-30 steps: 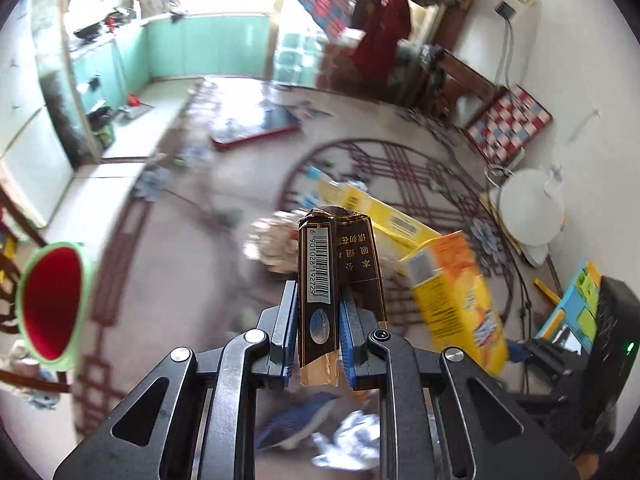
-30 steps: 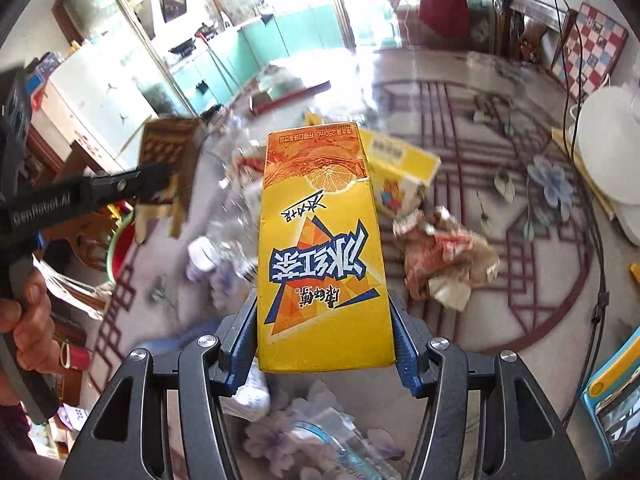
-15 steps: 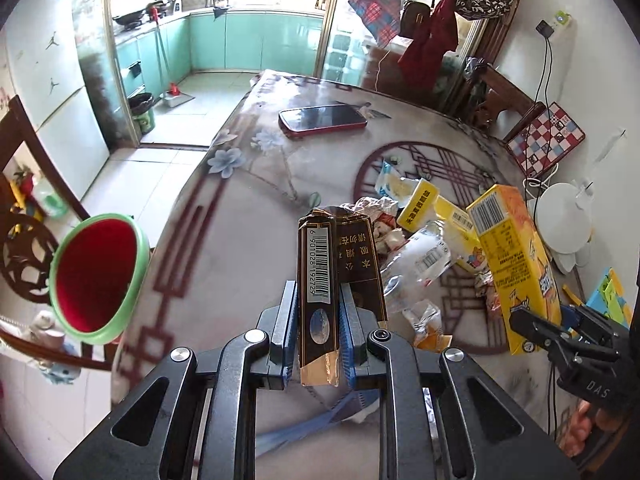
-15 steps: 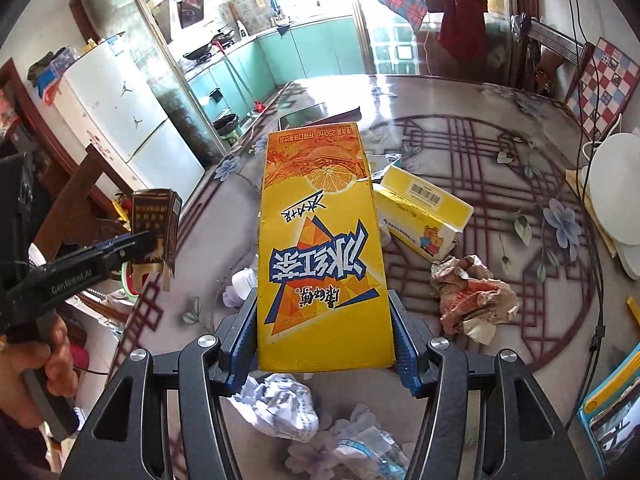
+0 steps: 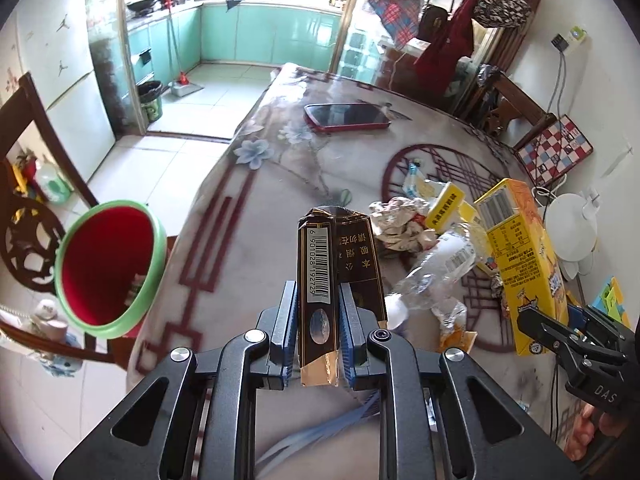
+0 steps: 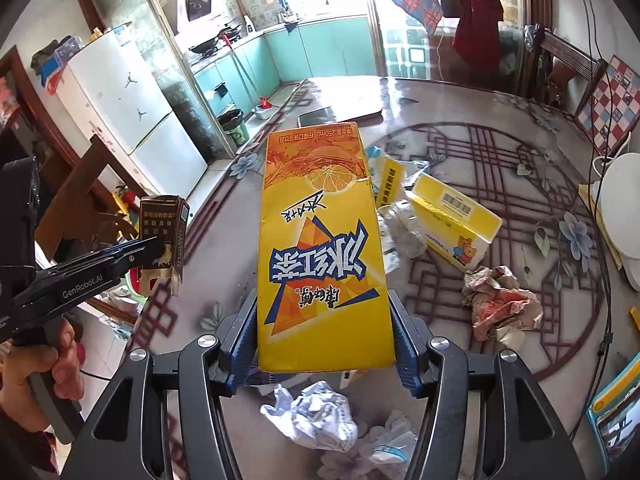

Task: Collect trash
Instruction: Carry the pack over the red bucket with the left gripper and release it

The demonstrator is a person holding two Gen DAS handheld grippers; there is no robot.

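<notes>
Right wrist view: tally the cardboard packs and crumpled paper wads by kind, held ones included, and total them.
Drink cartons: 1, the yellow carton in the right claw.
Cigarette packs: 1, the dark pack in the left claw.
Loose boxes: 1, the bear box; the yellow flap beside it seems part of it.
Paper wads: 2, reddish wad, white wad.
Total: 5.

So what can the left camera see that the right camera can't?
Only the left wrist view shows inside the red bin with the green rim, and the whole red phone. Only the right wrist view shows the white crumpled paper under the right gripper. Both show the dark cigarette pack clamped in the left gripper, the yellow juice carton and the table.
</notes>
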